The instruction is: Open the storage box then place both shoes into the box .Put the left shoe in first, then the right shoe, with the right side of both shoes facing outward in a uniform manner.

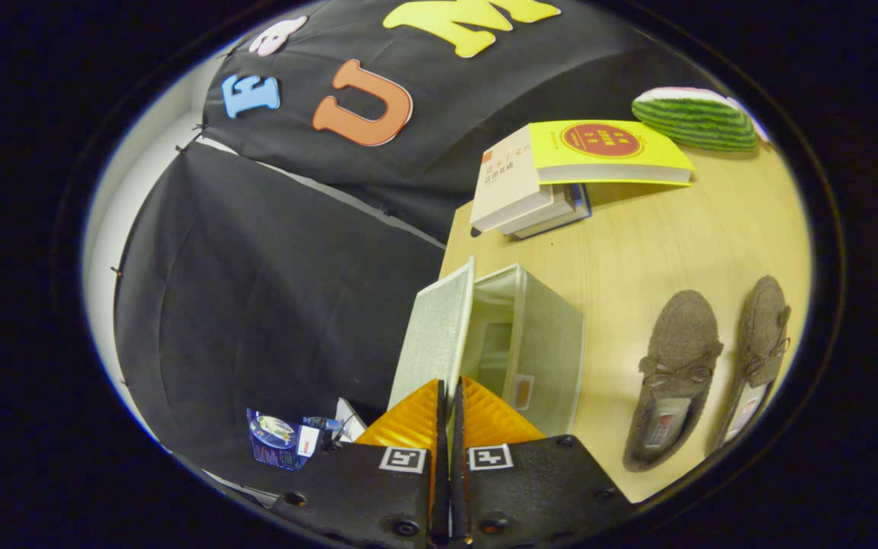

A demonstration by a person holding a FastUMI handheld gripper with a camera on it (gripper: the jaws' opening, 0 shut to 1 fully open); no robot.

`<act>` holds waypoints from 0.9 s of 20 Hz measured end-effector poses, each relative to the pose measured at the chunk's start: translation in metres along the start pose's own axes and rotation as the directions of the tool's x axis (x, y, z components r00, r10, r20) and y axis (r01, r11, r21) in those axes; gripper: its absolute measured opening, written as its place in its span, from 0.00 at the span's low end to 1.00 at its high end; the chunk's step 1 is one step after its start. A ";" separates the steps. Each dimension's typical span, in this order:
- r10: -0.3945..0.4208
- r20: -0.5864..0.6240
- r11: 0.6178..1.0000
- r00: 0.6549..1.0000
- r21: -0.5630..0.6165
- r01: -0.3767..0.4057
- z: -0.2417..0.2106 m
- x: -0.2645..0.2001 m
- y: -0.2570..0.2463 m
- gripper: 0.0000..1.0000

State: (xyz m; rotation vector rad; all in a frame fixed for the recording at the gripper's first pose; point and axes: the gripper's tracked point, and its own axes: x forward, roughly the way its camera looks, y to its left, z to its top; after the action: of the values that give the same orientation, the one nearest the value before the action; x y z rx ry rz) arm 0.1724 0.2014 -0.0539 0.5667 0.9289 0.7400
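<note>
While the gripper (448, 396) is pressed nearly closed at the lid (434, 335) of the storage box (538, 351), two shoes (674, 374) are seen beside it on the table (637, 252); their insole labels cannot be read.

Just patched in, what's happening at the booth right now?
A person's handheld gripper sits with its fingers closed together at the lid of the fabric storage box; whether they pinch the lid's edge cannot be told. The lid stands raised, so the box is open and looks empty. Both brown shoes lie side by side on the wooden table, beside the box, not yet moved. Beyond the box are stacked books and a watermelon-slice cushion.
</note>
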 end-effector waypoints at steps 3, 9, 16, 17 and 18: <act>0.007 -0.003 0.998 1.000 0.065 -0.007 0.002 -0.001 0.023 0.07; -0.054 -0.014 0.998 0.998 0.030 0.054 0.002 0.007 0.062 0.06; -0.060 -0.003 0.997 0.998 -0.048 0.059 -0.004 0.027 0.136 0.06; -0.057 -0.003 0.997 0.998 -0.059 0.057 -0.006 0.032 0.147 0.06; -0.066 -0.019 0.996 0.998 -0.063 0.065 -0.010 0.039 0.154 0.07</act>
State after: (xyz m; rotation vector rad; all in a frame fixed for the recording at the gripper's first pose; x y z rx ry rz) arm 0.1299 0.3289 0.0314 0.4721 0.9363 0.7149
